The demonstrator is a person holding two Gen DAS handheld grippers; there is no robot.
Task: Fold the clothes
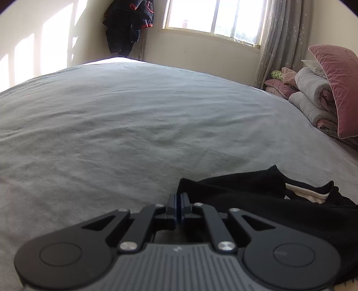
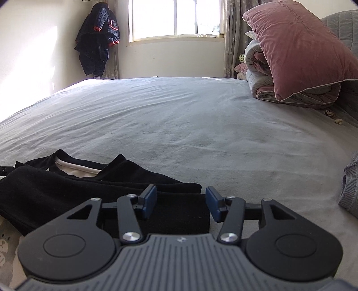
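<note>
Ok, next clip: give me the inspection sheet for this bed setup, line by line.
Surface: grey bedsheet, wrinkled, mostly bare.
Job's things: black garment lying crumpled at the near edge, pale lining showing.
Clutter: grey knit item at the right edge; small bits near the bedding.
Grippers: left gripper shut, at the garment's edge, grip unclear; right gripper open over the black fabric, pads not pressing.
Cables: nothing seen.
Surroundings: pink pillow on folded duvet; window; dark jacket hanging in the corner.
</note>
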